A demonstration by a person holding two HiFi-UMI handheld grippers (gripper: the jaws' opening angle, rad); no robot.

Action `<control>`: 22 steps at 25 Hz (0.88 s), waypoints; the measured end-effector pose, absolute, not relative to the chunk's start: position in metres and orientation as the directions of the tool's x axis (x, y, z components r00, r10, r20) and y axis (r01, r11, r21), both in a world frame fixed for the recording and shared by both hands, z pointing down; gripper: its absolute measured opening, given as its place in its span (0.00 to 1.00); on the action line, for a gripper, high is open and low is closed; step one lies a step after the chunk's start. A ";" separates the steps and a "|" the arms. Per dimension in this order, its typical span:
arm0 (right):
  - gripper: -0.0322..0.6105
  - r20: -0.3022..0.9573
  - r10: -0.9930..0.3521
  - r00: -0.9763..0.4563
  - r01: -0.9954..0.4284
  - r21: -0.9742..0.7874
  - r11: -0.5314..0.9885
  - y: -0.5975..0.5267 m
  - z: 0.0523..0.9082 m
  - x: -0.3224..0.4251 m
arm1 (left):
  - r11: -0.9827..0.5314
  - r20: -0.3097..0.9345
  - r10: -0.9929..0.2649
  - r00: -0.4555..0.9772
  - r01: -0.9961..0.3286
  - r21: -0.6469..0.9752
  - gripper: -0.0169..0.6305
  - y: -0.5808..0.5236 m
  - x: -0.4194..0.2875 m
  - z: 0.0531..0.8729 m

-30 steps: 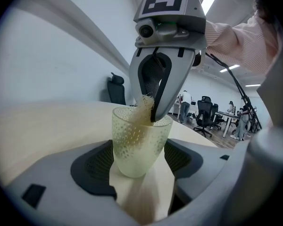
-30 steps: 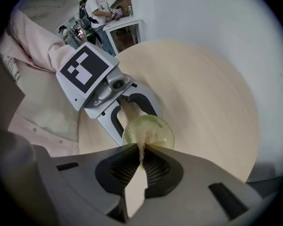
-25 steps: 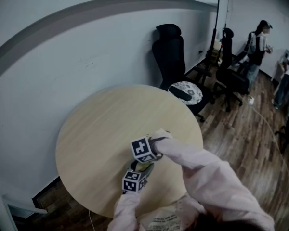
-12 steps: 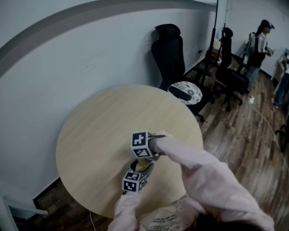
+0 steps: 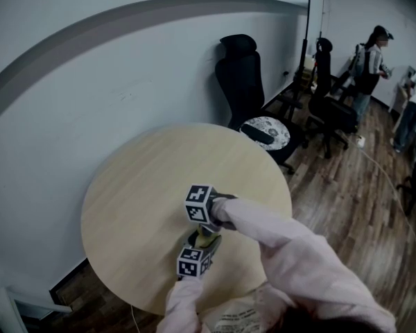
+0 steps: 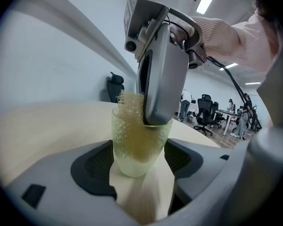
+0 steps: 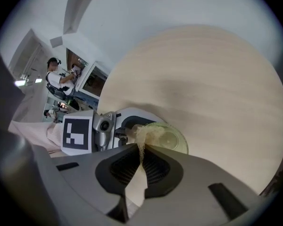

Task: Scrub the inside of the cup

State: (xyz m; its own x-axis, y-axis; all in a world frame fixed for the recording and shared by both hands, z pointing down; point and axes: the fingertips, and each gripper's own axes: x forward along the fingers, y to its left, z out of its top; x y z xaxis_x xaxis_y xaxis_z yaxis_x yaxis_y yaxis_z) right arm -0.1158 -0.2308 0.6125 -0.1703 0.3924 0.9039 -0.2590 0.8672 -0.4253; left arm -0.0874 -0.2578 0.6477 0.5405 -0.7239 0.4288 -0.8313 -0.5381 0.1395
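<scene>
A translucent yellow-green cup (image 6: 139, 149) stands on the round wooden table (image 5: 139, 186), and my left gripper (image 6: 140, 163) is shut on it, one dark pad on each side. My right gripper (image 7: 142, 149) comes steeply down from above, shut on a pale yellow sponge (image 7: 143, 133). The sponge (image 6: 130, 111) fills the cup and pokes above its rim on the left. In the head view the cup (image 5: 206, 237) shows only as a sliver between the two marker cubes, the right gripper (image 5: 208, 220) above the left gripper (image 5: 202, 245). From above, the cup (image 7: 169, 138) shows its round rim and bottom.
Both grippers work near the table's front edge, close to my body. Behind the table stand a black office chair (image 5: 241, 75) and a round patterned stool (image 5: 265, 132). A white wall runs along the left. People (image 5: 371, 61) stand at desks far right.
The right gripper has rolled about its own axis over the cup, its marker cube swinging slightly left. The left gripper and the cup have stayed put.
</scene>
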 end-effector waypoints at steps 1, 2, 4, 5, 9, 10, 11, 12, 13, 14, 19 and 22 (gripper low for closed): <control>0.07 0.901 0.396 -0.179 -0.282 -0.433 0.856 -0.231 0.613 -0.117 | -0.538 0.430 -0.723 0.540 -0.831 0.139 0.54 -0.258 -0.087 0.648; 0.07 0.897 0.400 -0.187 -0.302 -0.440 0.846 -0.231 0.613 -0.117 | -0.538 0.432 -0.723 0.540 -0.832 0.139 0.54 -0.257 -0.087 0.648; 0.07 0.892 0.405 -0.200 -0.330 -0.450 0.830 -0.231 0.612 -0.118 | -0.536 0.434 -0.723 0.537 -0.833 0.138 0.54 -0.257 -0.087 0.648; 0.07 0.890 0.406 -0.206 -0.339 -0.454 0.824 -0.231 0.612 -0.119 | -0.535 0.435 -0.723 0.537 -0.833 0.138 0.54 -0.257 -0.087 0.648; 0.07 0.879 0.413 -0.236 -0.387 -0.475 0.790 -0.232 0.611 -0.122 | -0.533 0.431 -0.728 0.534 -0.835 0.134 0.54 -0.258 -0.088 0.647; 0.07 0.877 0.415 -0.242 -0.400 -0.480 0.781 -0.233 0.611 -0.123 | -0.533 0.430 -0.729 0.533 -0.836 0.133 0.54 -0.258 -0.088 0.647; 0.07 0.875 0.417 -0.247 -0.410 -0.484 0.773 -0.233 0.611 -0.122 | -0.533 0.431 -0.728 0.534 -0.835 0.134 0.54 -0.258 -0.088 0.647; 0.07 0.872 0.420 -0.252 -0.418 -0.489 0.765 -0.232 0.611 -0.122 | -0.534 0.433 -0.726 0.534 -0.835 0.135 0.54 -0.257 -0.087 0.646; 0.07 0.869 0.423 -0.257 -0.426 -0.494 0.758 -0.232 0.611 -0.122 | -0.533 0.434 -0.726 0.534 -0.835 0.135 0.54 -0.257 -0.087 0.646; 0.07 0.866 0.425 -0.263 -0.432 -0.499 0.751 -0.233 0.611 -0.122 | -0.533 0.434 -0.726 0.533 -0.835 0.134 0.54 -0.257 -0.087 0.646; 0.07 0.850 0.434 -0.299 -0.462 -0.527 0.714 -0.234 0.610 -0.124 | -0.533 0.436 -0.726 0.532 -0.836 0.132 0.54 -0.257 -0.088 0.647; 0.07 0.835 0.429 -0.345 -0.496 -0.551 0.671 -0.237 0.610 -0.129 | -0.533 0.438 -0.725 0.531 -0.836 0.130 0.54 -0.256 -0.088 0.649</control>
State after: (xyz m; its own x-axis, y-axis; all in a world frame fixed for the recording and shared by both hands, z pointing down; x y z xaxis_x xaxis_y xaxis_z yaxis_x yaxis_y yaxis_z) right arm -0.1285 -0.2370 0.6105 -0.3455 0.4292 0.8345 -0.4963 0.6712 -0.5507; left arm -0.0883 -0.2555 0.6493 0.5310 -0.7252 0.4382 -0.8358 -0.5334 0.1301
